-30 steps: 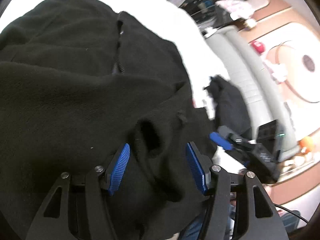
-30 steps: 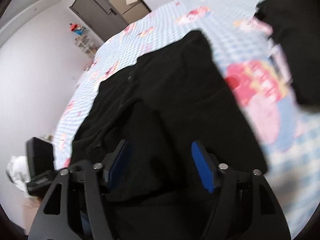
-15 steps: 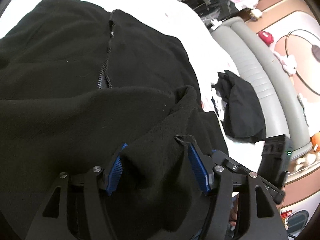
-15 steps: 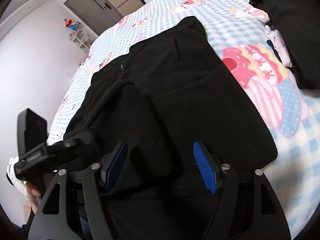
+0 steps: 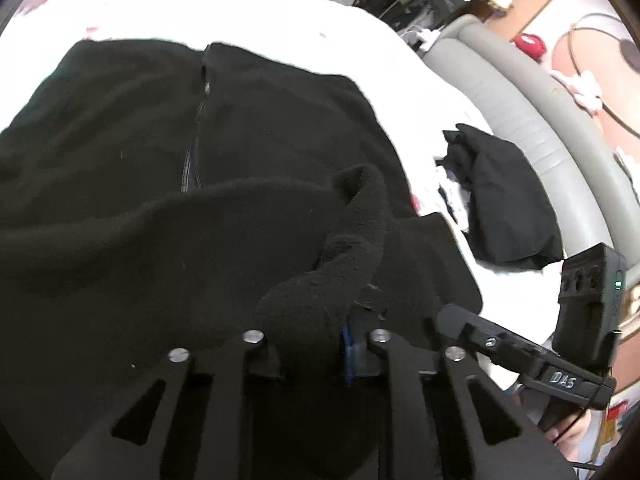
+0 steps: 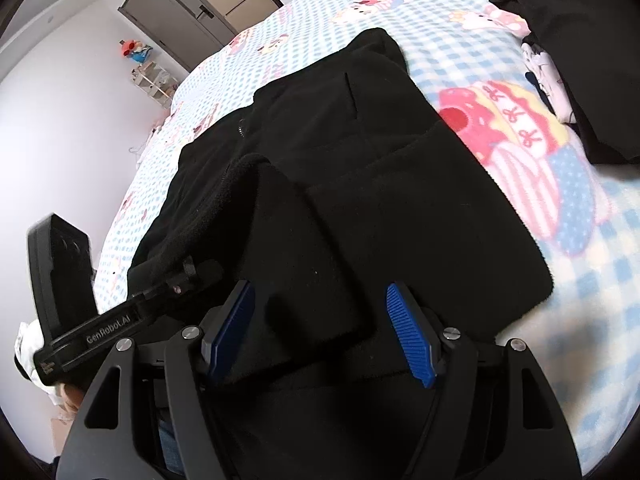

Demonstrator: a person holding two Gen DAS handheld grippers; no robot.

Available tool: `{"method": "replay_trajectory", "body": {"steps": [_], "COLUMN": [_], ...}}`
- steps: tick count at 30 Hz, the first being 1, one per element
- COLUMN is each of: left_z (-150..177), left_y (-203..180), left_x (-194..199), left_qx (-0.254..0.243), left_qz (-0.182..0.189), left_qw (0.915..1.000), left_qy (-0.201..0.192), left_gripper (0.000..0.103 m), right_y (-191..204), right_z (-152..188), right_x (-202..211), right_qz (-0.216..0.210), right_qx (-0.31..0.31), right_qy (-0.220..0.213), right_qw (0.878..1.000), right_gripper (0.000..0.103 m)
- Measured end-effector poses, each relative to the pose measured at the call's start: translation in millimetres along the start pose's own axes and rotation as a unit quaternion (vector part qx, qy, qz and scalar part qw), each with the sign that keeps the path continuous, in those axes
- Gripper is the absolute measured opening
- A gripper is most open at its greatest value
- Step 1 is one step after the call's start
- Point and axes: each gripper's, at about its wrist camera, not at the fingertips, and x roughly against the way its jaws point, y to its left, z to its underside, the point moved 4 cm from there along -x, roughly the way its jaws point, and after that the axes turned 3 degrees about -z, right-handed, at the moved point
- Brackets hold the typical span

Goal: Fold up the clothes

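The jacket [image 6: 360, 184] I'm handling is plain black fleece. My bedsheet [image 6: 600, 264] is blue-and-white check with pink cartoon prints. My right gripper [image 6: 320, 332] is black with ribbed blue pads [image 6: 408, 336]. The headboard [image 5: 520, 116] is grey.

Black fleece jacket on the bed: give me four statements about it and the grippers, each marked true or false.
1. The left gripper is shut on the black fleece jacket. True.
2. The right gripper is clamped on a sleeve. False: its jaws stand open above the fleece.
3. The bedsheet is plain white. False: blue-checked with cartoon prints.
4. Another dark garment lies apart from the jacket. True.
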Motion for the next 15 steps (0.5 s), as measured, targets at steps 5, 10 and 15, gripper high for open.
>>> {"method": "replay_trajectory", "body": {"steps": [5,10,15], "left_z": [-9.1,-14.7,-6.4], "left_y": [13.8,53.1,98.9], "left_x": [45.6,81.9,90.2], "left_qx": [-0.008,0.008,0.032], "left_qz": [0.005,-0.006,-0.020], "left_qw": [0.9993,0.9988,0.9989], "left_qy": [-0.038,-0.048,-0.027], "left_gripper": [0.014,0.014,0.014], "right_y": [-1.3,-1.8,4.5], "right_z": [1.2,-0.2,-2.6], "right_x": [10.7,18.4,21.3], "right_qz": [0.015,0.021,0.025], "right_qx": [0.004,-0.002,-0.008], "right_qy": [-0.007,-0.013,-0.019], "right_qw": [1.000,1.000,0.999], "right_gripper": [0.070,0.070,0.071]}}
